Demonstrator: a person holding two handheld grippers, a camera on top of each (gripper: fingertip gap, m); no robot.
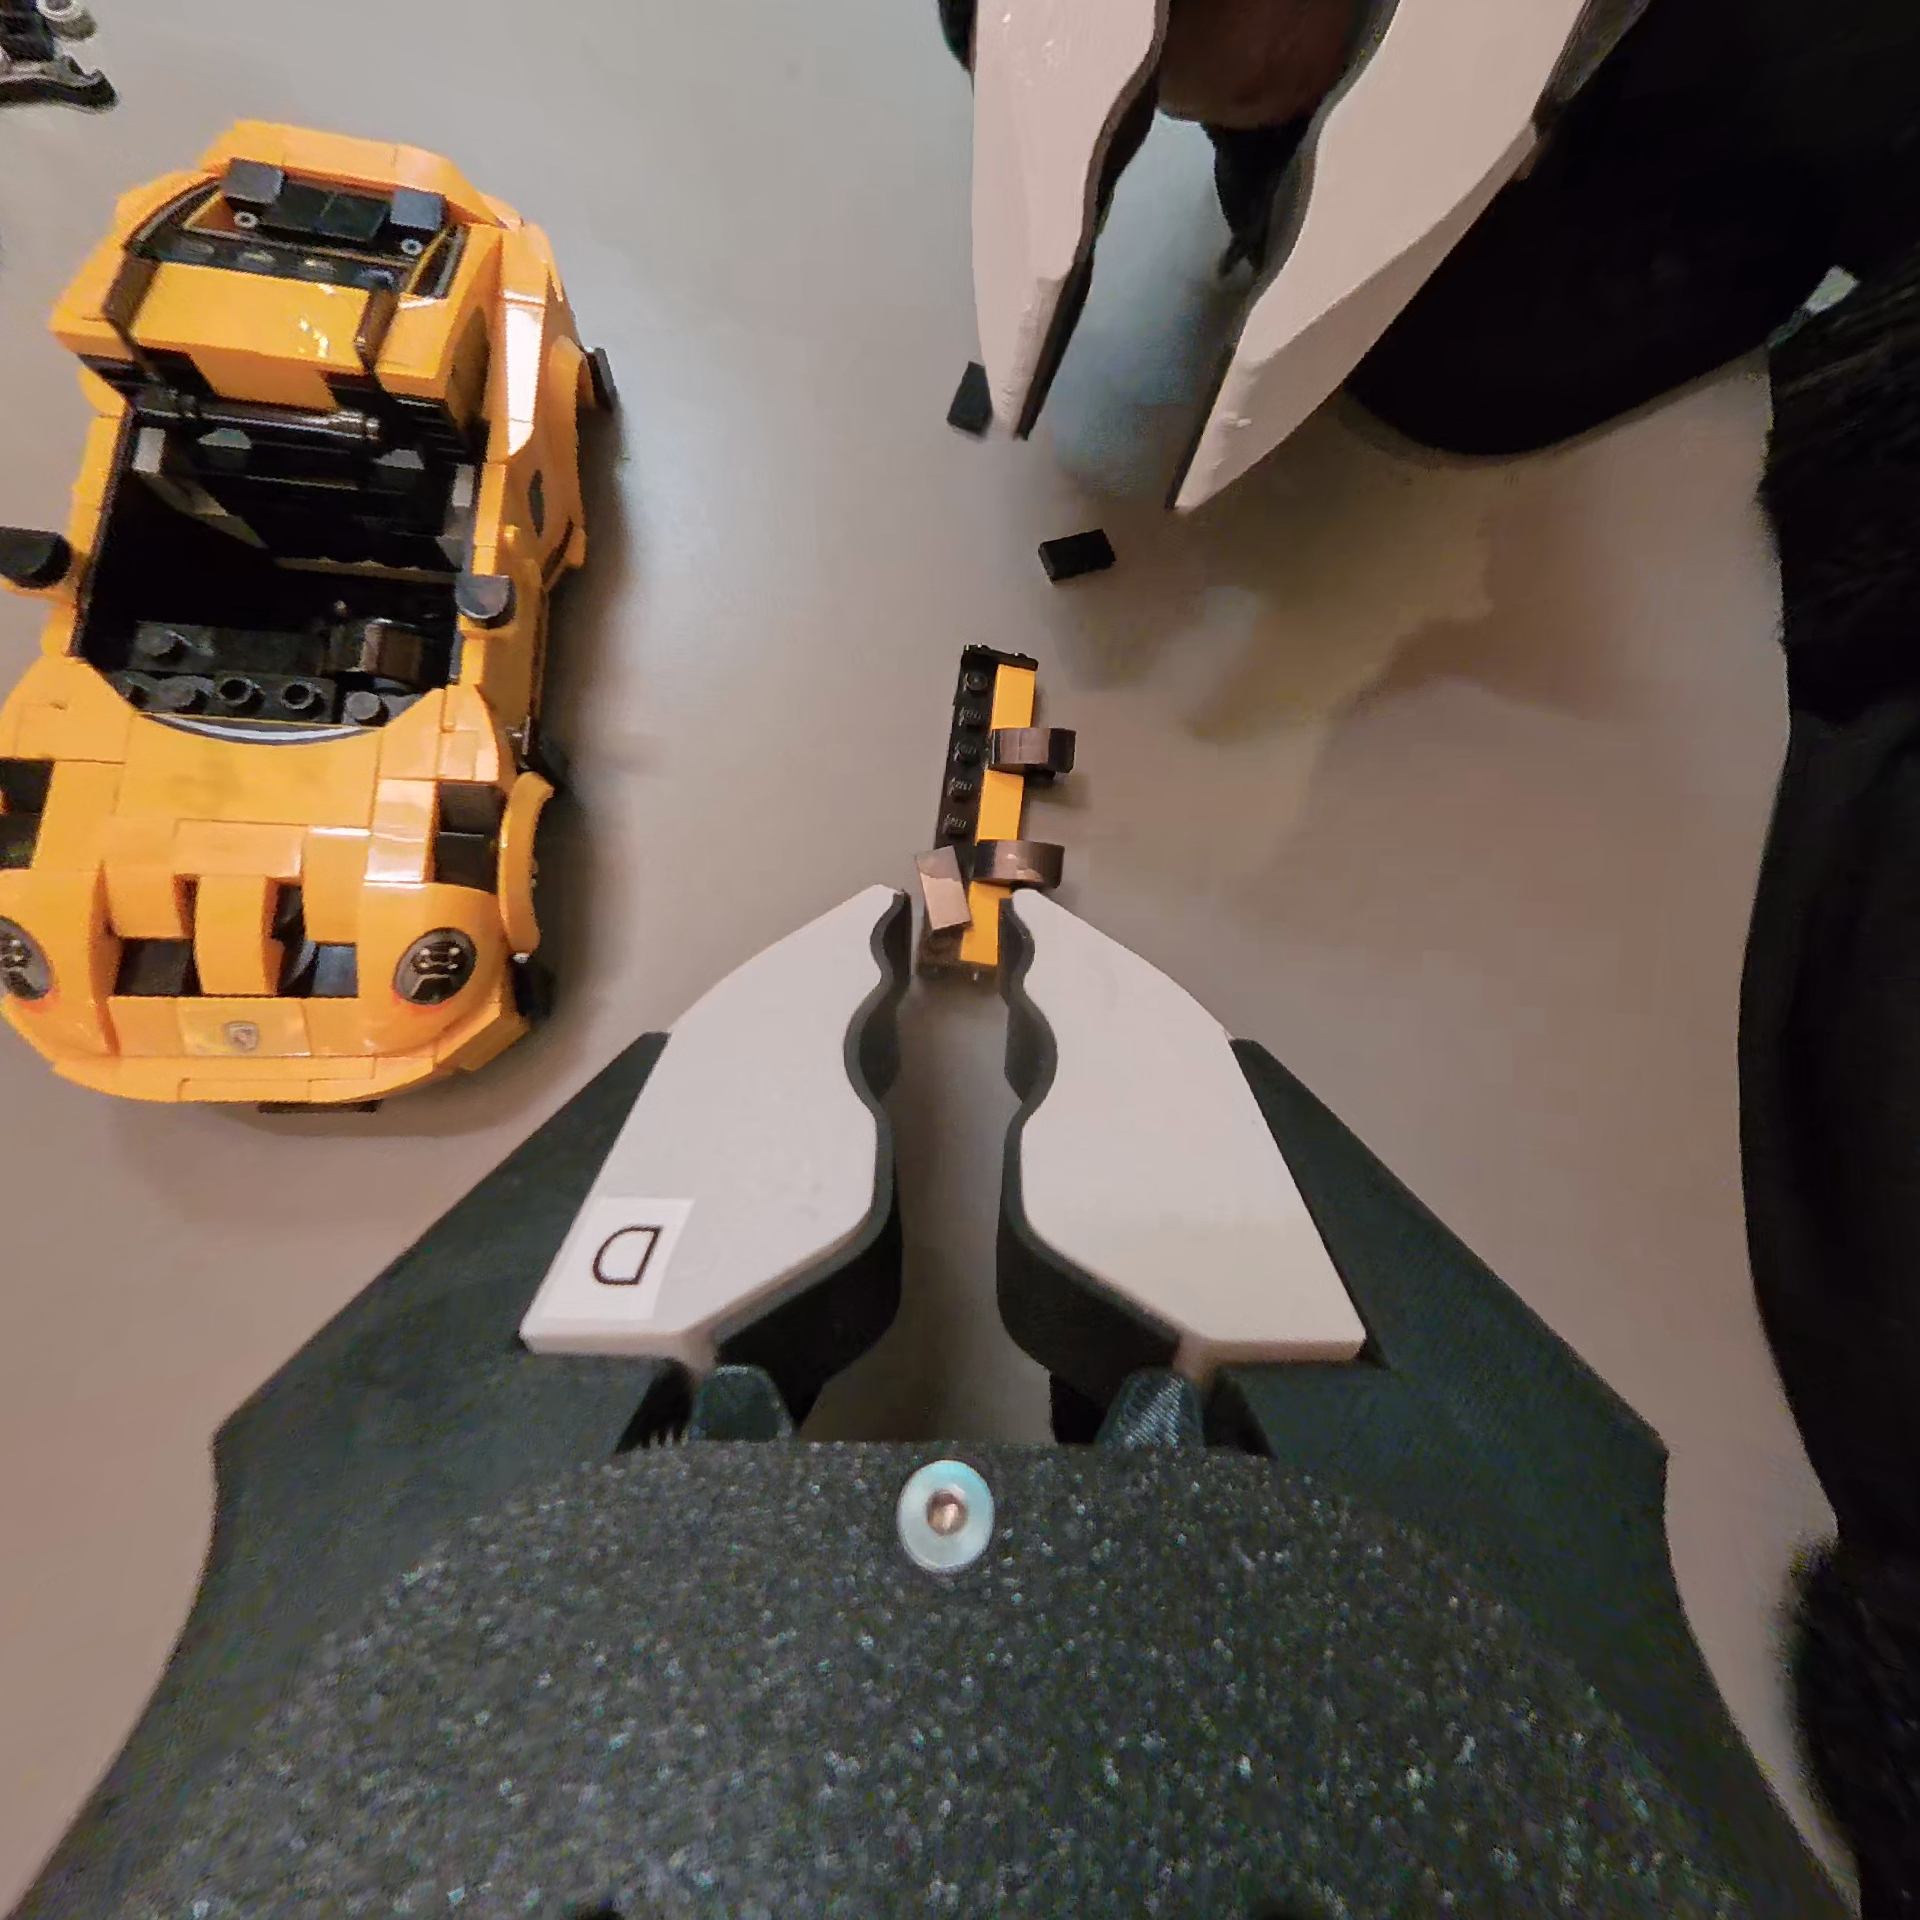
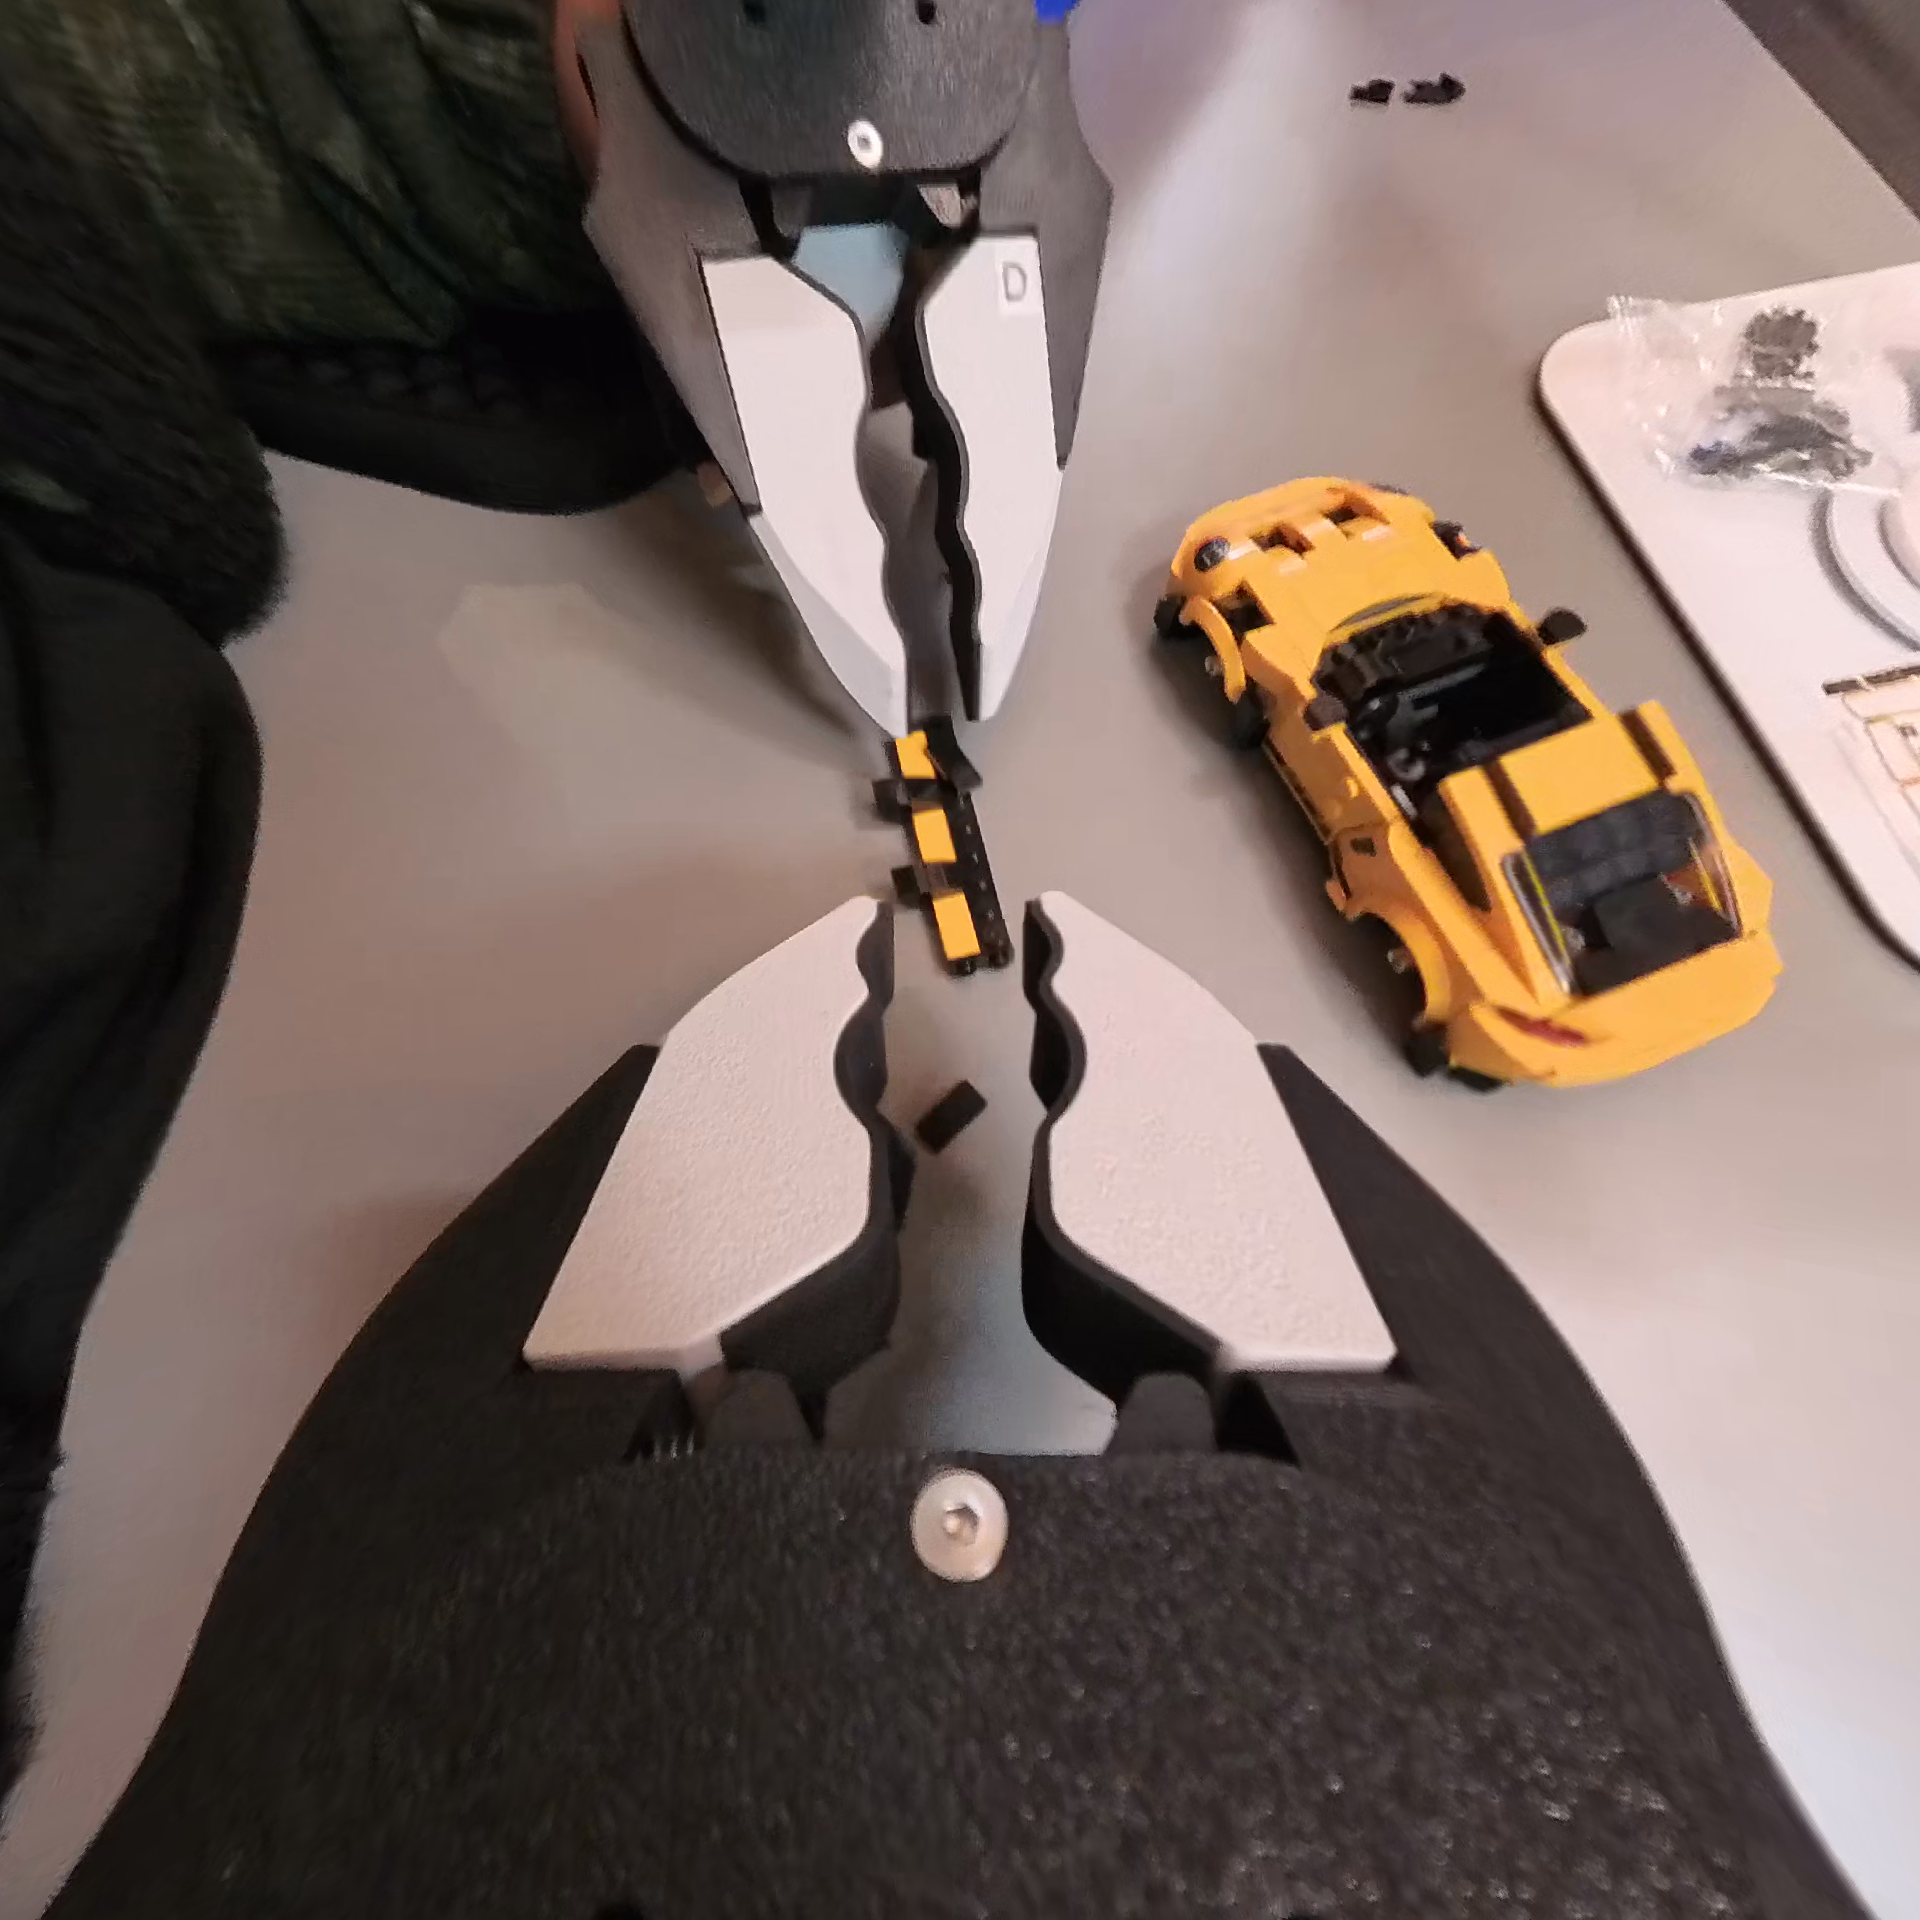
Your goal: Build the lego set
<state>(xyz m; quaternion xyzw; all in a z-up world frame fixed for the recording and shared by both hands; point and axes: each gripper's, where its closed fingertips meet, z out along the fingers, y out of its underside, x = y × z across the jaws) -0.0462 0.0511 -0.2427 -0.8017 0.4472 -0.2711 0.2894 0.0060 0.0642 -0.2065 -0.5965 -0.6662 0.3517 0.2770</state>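
A yellow lego car [image 1: 281, 623] with an open cockpit stands on the grey table [image 1: 779, 312]; it also shows in the right wrist view [image 2: 1455, 790]. My left gripper [image 1: 958, 914] is shut on the near end of a thin black strip [image 1: 992, 790] with yellow tiles and black clips. In the right wrist view the left gripper [image 2: 935, 717] holds that strip [image 2: 951, 862] from the far side. My right gripper [image 2: 956, 914] is open and empty, facing the strip's free end. In the left wrist view the right gripper [image 1: 1101, 462] stays short of the strip. A small black piece [image 2: 948, 1114] lies between its fingers on the table.
Two small black pieces [image 1: 1075, 556] [image 1: 971, 395] lie near the right gripper's tips. A white tray [image 2: 1621, 499] at the right holds a plastic bag of dark parts [image 2: 1766, 416] and a printed sheet [image 2: 1881, 727]. Dark sleeves [image 2: 104, 727] border the table. The left gripper's tips are roughly 7 centimeters from the right gripper's.
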